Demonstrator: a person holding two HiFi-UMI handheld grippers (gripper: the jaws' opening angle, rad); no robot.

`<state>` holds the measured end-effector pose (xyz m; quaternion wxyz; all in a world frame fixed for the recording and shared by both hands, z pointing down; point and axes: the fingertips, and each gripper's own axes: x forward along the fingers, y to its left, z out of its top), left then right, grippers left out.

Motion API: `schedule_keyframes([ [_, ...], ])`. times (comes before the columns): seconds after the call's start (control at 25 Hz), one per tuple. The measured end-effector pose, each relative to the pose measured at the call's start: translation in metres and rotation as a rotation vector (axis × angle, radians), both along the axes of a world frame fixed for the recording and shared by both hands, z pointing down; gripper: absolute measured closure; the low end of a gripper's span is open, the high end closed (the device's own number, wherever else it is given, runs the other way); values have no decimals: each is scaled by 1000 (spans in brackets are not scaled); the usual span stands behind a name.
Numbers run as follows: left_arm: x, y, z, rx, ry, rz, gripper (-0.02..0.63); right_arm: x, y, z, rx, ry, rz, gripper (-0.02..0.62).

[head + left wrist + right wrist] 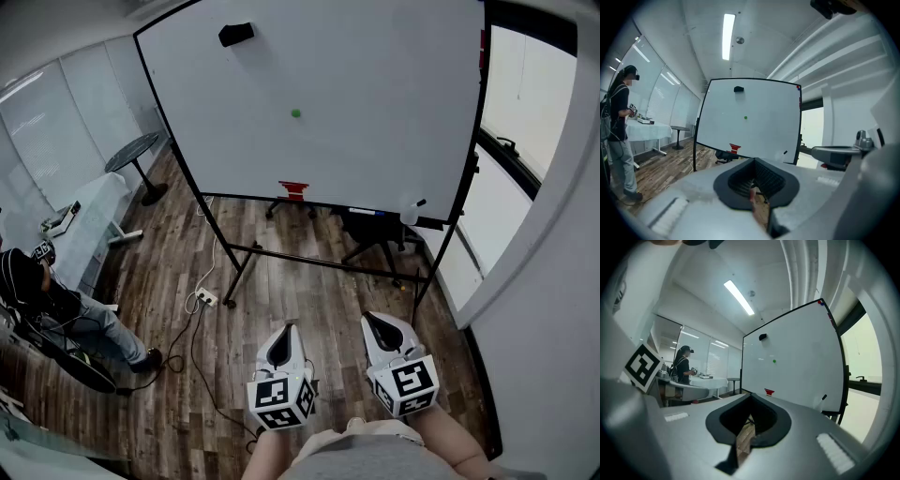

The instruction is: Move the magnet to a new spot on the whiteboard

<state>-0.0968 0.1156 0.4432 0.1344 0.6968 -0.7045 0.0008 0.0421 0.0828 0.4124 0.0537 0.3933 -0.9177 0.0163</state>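
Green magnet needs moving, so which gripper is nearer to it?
Left, narrowly. The left gripper sits almost straight below the green magnet in the head view; the right gripper is offset to its right. Both hang far short of the whiteboard.

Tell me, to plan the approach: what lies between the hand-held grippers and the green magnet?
Head view: wood floor, the stand's crossbar, a red item, then bare whiteboard.
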Motion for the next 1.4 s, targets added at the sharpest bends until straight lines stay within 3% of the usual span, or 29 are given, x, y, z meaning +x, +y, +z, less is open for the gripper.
schedule_keyframes([
  [0.44, 8, 5, -2, 5, -2, -8, 603, 8, 6, 0, 10, 2, -15, 598],
  [0.64, 13, 3, -1, 0, -4, -14, 603, 15, 1, -2, 0, -43, -22, 598],
  [1.08, 26, -18, -3, 12, 10, -47, 603, 15, -15, 1, 8, -15, -87, 601],
  [1.4, 26, -34, -3, 4, 15, -48, 603, 15, -34, -3, 6, -48, -75, 604],
])
